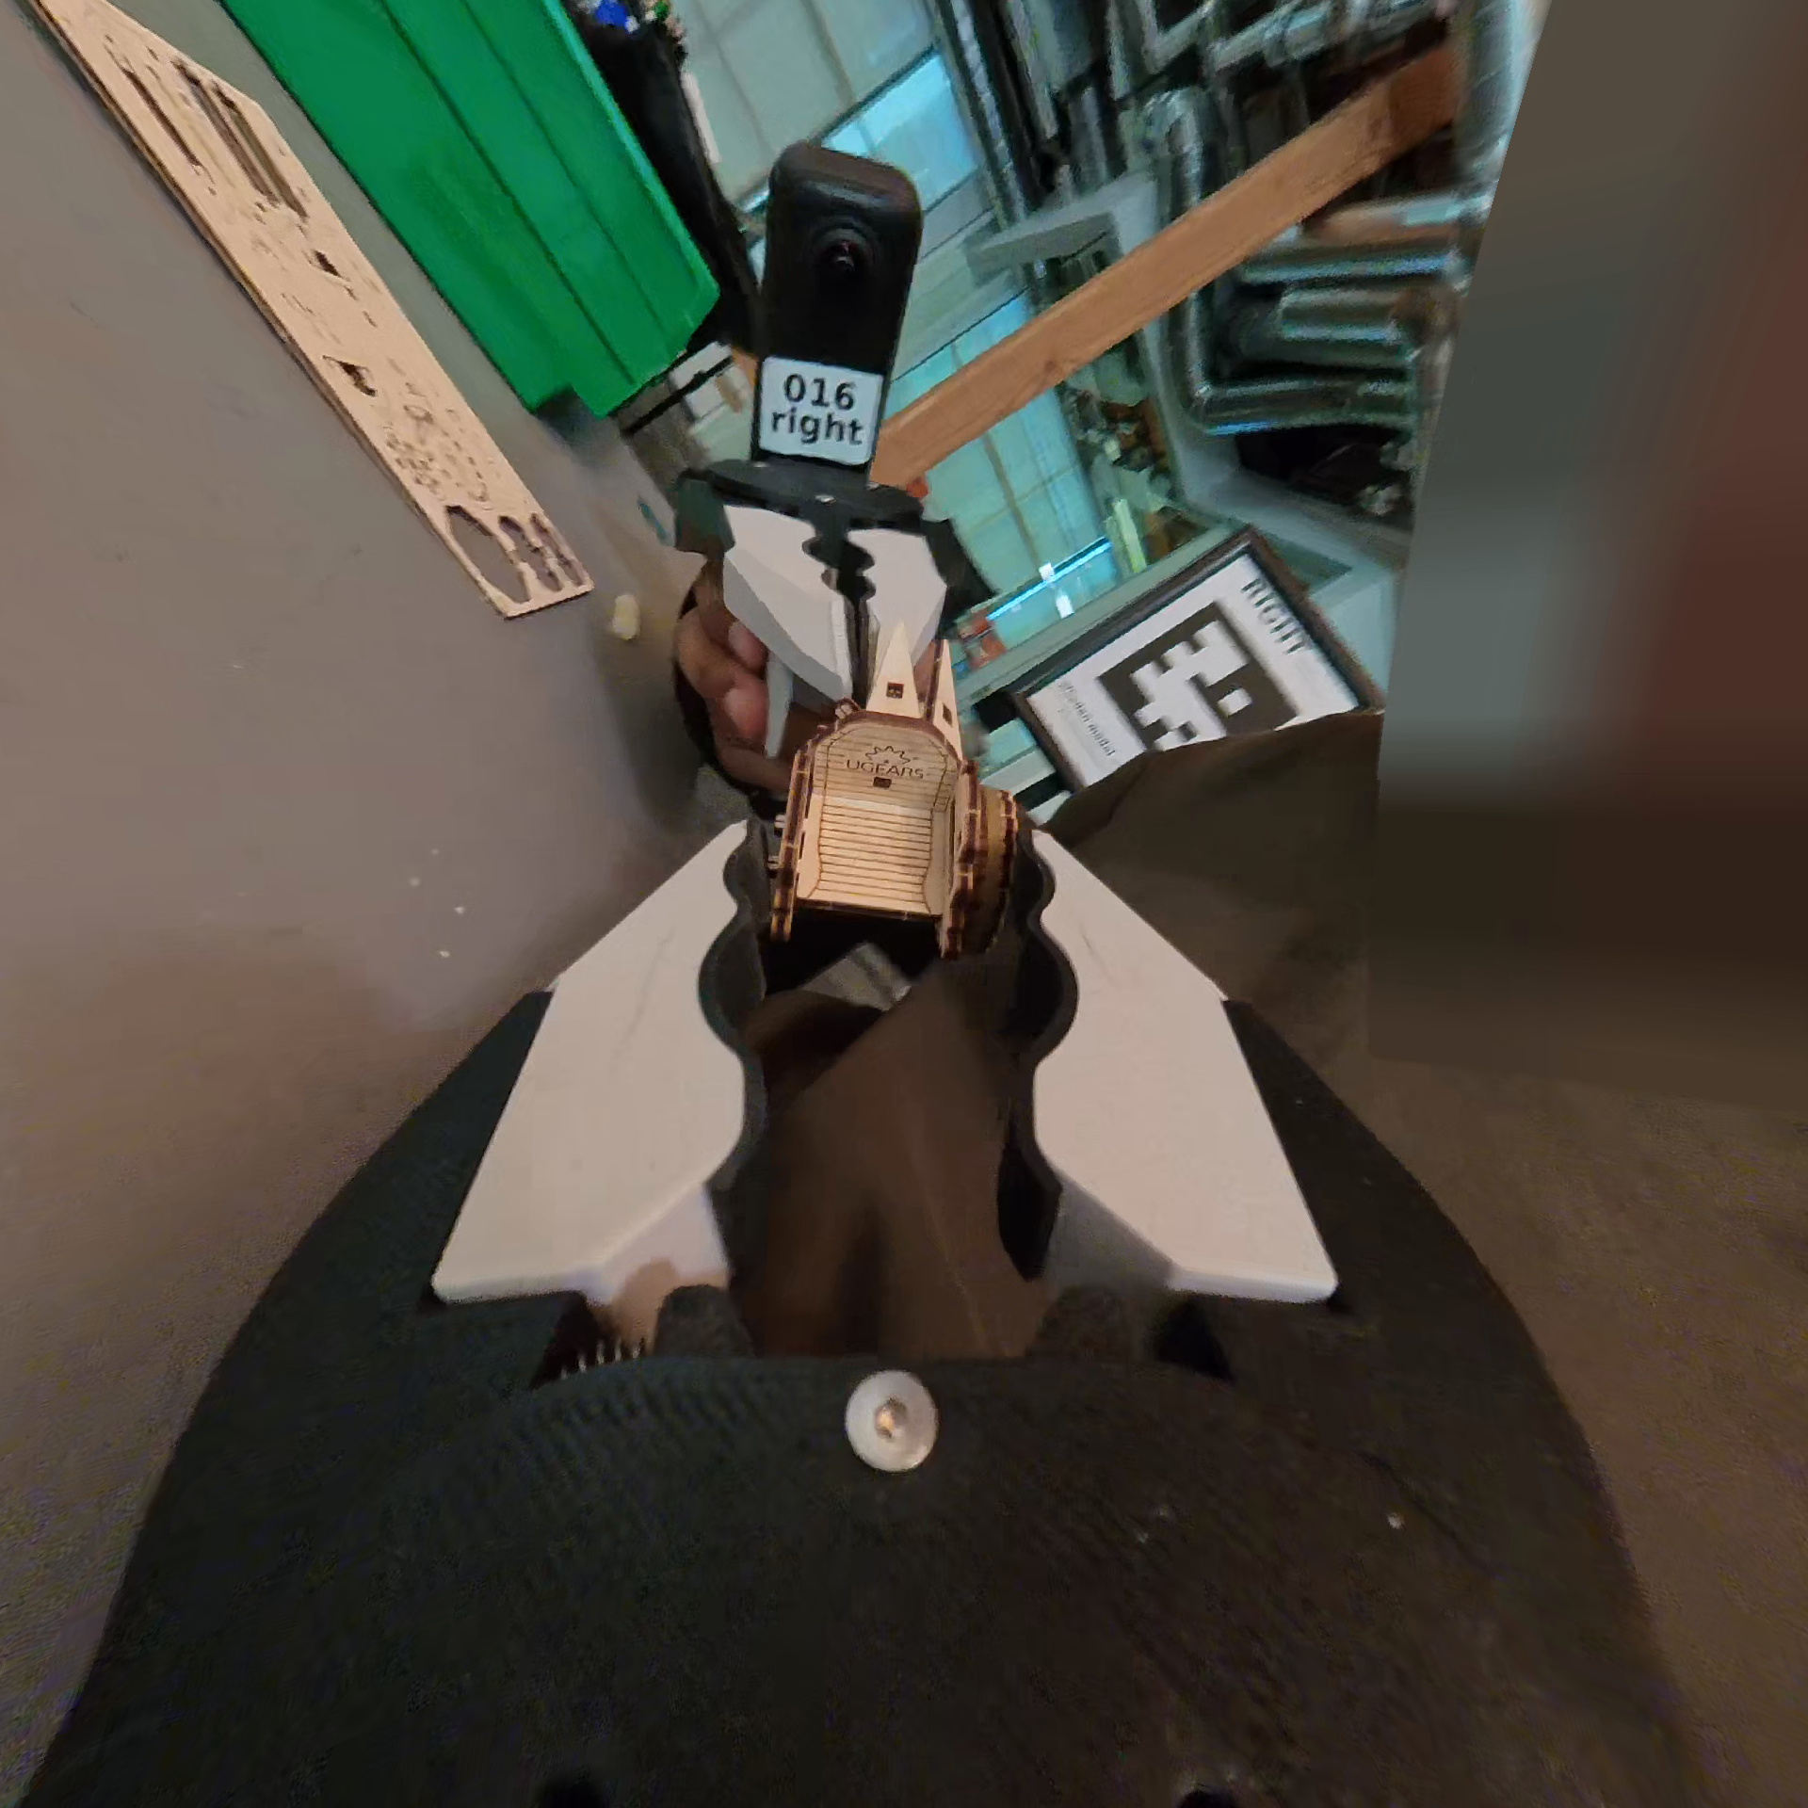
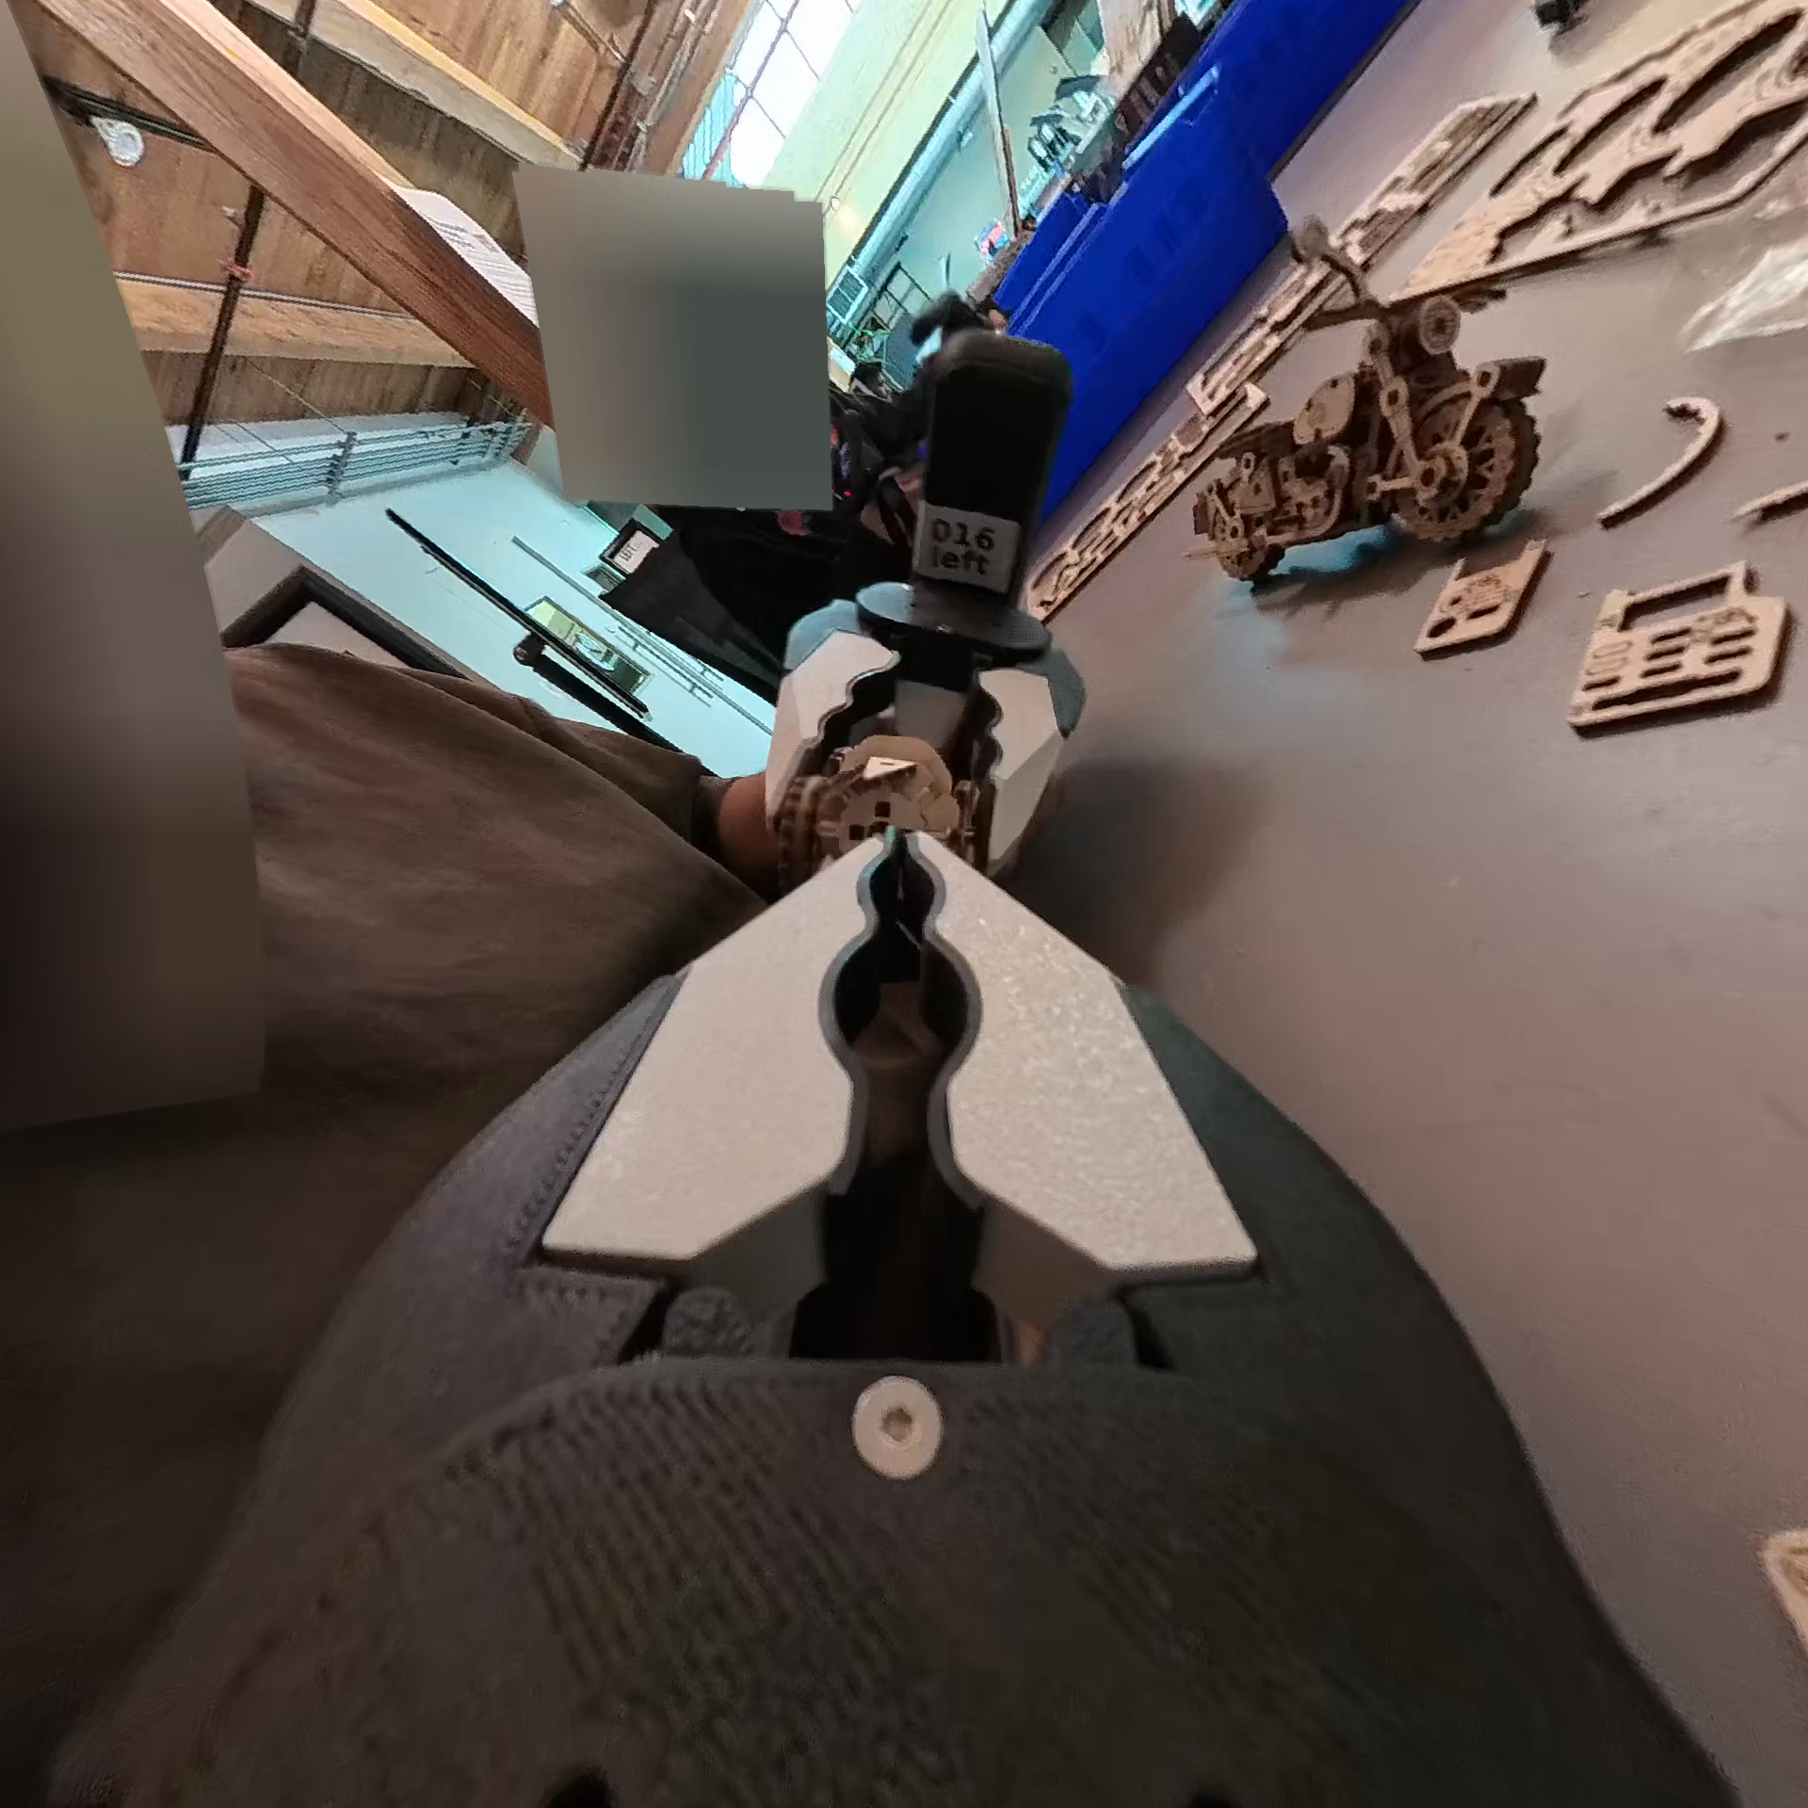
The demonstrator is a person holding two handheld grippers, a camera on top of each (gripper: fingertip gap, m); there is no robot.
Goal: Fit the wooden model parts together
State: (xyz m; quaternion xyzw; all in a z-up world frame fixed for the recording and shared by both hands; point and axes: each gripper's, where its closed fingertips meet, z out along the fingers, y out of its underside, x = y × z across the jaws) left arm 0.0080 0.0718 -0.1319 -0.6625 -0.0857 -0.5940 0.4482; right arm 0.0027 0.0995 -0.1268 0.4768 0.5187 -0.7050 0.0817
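Note:
My left gripper (image 1: 885, 876) is shut on a small wooden sub-assembly (image 1: 871, 841) with a slatted seat and a toothed wheel on its right side, and holds it in the air. My right gripper (image 2: 900, 853) faces it from the far side and is shut on a thin pointed wooden part (image 1: 902, 675). The tip of that part meets the top back of the sub-assembly. In the right wrist view the sub-assembly (image 2: 866, 797) sits between the left gripper's white fingers (image 2: 812, 724), just past my right fingertips. The right gripper also shows in the left wrist view (image 1: 849, 665).
A built wooden motorcycle (image 2: 1370, 450) stands on the grey table (image 2: 1370, 978), with laser-cut sheets (image 2: 1565, 166) and loose cut-out panels (image 2: 1678, 646) around it. Another cut sheet (image 1: 323, 323) lies at the left by a green bin (image 1: 509, 196). A person's brown sleeve (image 2: 440, 832) is close. Only a small space, under 4 cm, lies between the two pairs of fingers.

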